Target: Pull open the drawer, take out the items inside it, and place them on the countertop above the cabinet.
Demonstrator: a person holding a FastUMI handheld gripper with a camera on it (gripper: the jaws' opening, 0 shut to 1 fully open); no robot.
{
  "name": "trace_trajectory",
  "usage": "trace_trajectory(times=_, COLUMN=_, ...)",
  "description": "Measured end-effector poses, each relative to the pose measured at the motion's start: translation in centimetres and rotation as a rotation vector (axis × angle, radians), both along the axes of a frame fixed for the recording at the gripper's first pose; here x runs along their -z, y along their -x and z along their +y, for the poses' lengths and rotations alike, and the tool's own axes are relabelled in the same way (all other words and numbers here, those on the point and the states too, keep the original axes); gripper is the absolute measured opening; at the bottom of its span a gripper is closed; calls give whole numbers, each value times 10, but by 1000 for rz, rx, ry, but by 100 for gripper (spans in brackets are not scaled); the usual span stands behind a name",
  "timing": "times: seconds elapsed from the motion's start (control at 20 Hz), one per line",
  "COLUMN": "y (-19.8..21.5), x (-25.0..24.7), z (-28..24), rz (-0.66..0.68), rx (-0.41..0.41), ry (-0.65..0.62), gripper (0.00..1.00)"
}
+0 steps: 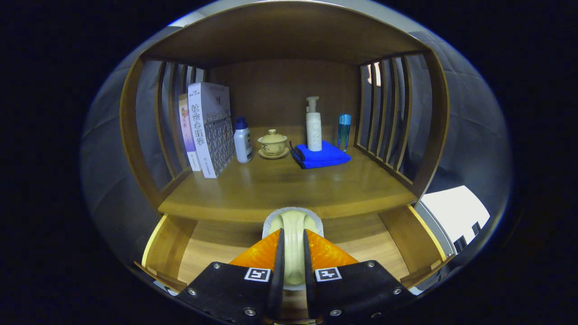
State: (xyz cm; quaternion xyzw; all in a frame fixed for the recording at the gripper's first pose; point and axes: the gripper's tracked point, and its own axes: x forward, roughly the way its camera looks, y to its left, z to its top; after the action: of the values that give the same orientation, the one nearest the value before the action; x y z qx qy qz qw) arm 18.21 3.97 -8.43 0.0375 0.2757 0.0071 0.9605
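My gripper [293, 234] is shut on a pale cream round item [293, 220] with a rough white rim, and both fingers press on its sides. It hangs over the pulled-open wooden drawer [168, 246], just below the front edge of the countertop [280, 189]. The drawer's floor [216, 246] is bare wood on either side of the fingers; the part under the gripper is hidden.
On the countertop, toward the back, stand books [210, 128], a small white bottle with a blue cap [243, 141], a lidded teacup on a saucer [272, 144], a white pump bottle [314, 126] on a folded blue cloth [321, 157], and a blue bottle [344, 131]. Slatted side walls [384, 113] and a top shelf enclose it.
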Motion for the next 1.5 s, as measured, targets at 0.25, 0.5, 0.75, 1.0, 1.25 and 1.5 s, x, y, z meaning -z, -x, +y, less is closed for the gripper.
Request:
trace_trajectory(times=0.25, y=-26, x=-10, z=-4, rz=-16, rx=-32, ry=116, gripper=22)
trace_trajectory(times=0.5, y=-63, x=-29, z=2, rz=-49, rx=-51, ry=104, gripper=22)
trace_trajectory(times=0.75, y=-102, x=-27, z=6, rz=-31, rx=-56, ry=69, gripper=22)
trace_trajectory(times=1.0, y=-123, x=-12, z=6, rz=-11, rx=-64, ry=38, gripper=23)
trace_trajectory(times=1.25, y=-118, x=-22, z=5, rz=-74, rx=-78, ry=85, gripper=74)
trace_trajectory(times=1.5, y=-87, x=-58, z=8, rz=-182, rx=-87, ry=82, gripper=96)
